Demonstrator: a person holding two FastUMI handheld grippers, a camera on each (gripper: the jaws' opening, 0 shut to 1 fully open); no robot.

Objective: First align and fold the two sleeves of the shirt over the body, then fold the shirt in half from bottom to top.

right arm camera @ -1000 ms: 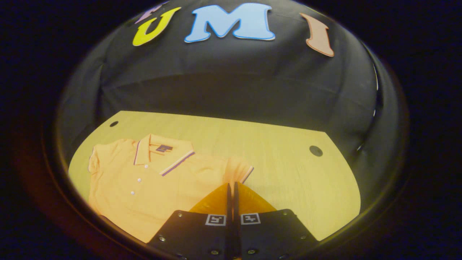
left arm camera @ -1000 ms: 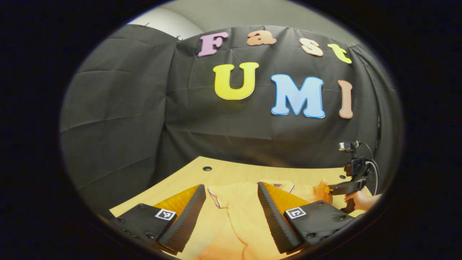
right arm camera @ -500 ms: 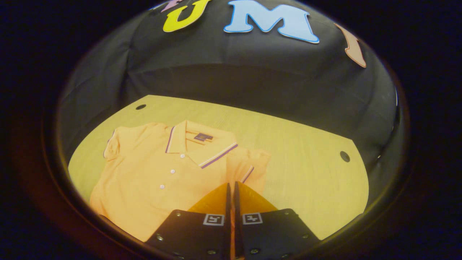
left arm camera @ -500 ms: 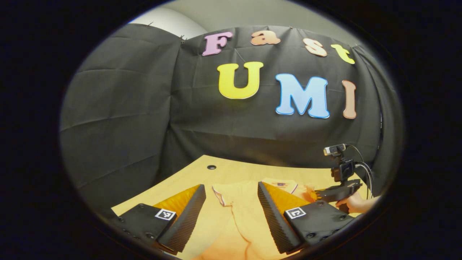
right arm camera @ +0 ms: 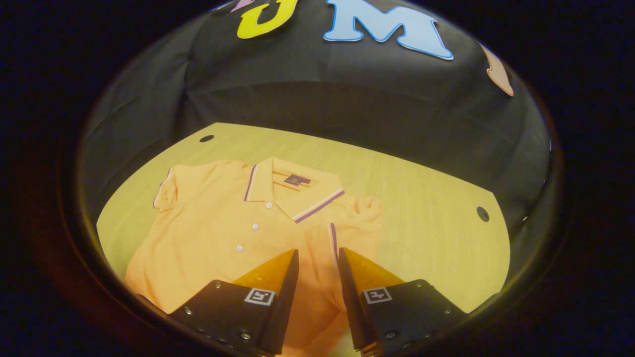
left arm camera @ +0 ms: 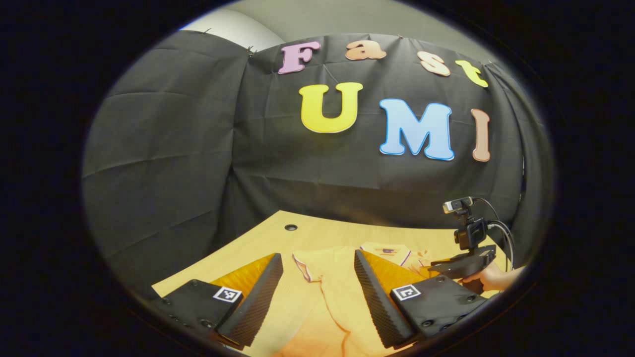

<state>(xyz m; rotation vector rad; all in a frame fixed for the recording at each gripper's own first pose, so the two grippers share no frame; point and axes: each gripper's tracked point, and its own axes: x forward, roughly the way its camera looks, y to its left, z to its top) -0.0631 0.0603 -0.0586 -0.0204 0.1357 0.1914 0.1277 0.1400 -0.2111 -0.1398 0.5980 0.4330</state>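
Right tongs (right arm camera: 317, 258) parted a little, gripping nothing, poised over the folded-in right sleeve (right arm camera: 347, 233) of the orange polo shirt (right arm camera: 233, 238). Left tongs (left arm camera: 317, 267) spread wide, empty, above the shirt's other sleeve (left arm camera: 310, 263). Small dark neck label (right arm camera: 297, 180) inside the collar, too small to read. Shirt flat, front up, on the wooden surface (right arm camera: 421, 208).

Left gripper (left arm camera: 317, 272): fingers spread wide, nothing between them. Right gripper (right arm camera: 317, 263): fingers parted, gap narrower, empty. A hand (left arm camera: 488, 280) grips the right gripper's handle.
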